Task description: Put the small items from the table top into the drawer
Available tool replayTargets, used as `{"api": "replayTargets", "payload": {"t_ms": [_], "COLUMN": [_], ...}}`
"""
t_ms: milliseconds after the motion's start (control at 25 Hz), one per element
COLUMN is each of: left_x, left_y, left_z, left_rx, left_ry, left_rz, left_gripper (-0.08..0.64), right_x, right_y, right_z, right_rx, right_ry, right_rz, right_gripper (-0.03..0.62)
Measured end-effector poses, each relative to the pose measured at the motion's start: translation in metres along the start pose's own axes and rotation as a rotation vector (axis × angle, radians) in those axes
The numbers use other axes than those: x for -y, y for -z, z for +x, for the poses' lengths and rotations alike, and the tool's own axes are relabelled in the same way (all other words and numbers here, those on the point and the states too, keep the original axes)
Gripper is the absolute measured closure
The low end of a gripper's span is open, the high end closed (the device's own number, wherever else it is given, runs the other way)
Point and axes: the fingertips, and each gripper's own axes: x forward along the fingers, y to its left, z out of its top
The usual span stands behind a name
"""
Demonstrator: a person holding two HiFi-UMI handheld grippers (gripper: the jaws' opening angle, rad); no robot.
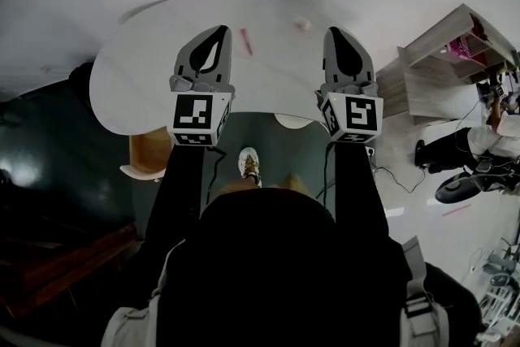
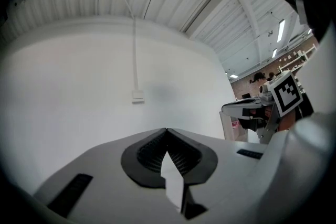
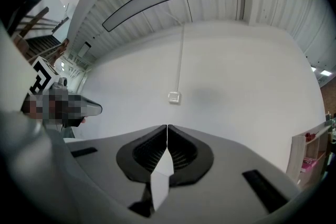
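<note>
Three cameras: one overhead, one riding each tool.
Head view looks steeply down from above the person, close over the left tool [image 1: 218, 36], right tool [image 1: 335, 35] and tabletop [image 1: 154, 45] in the upper centre. Each gripper view looks level along its own jaws at the same white wall [image 2: 79, 86] and switch [image 2: 138, 95], catching the other tool at one side edge.

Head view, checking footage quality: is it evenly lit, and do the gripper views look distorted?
Head view: uneven, white rounded table top bright, floor at lower left nearly black. Left gripper view and right gripper view: fisheye-bowed, dark corners.
</note>
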Motion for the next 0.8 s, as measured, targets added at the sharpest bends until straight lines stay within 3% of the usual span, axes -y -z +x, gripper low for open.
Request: {"api": "replayTargets", "payload": {"t_ms": [360,800], "left_x": [-0.03,-0.035], "left_y": [0.018,0.039], "left_z": [0.045,0.079], "left_rx": [-0.001,-0.024], "left_ry": [0.052,0.095], "left_rz": [-0.011,-0.02], "left_gripper": [0.545,0.545], "right_x": [-0.005,0.004], "right_y": [0.012,0.03], "right_z": [0.051,0.081], "right_rx": [-0.015,-0.035], "right_ry": [0.018,0.032], "right_rz": [-0.016,-0.014], "right_gripper": [0.565,0.565]}}
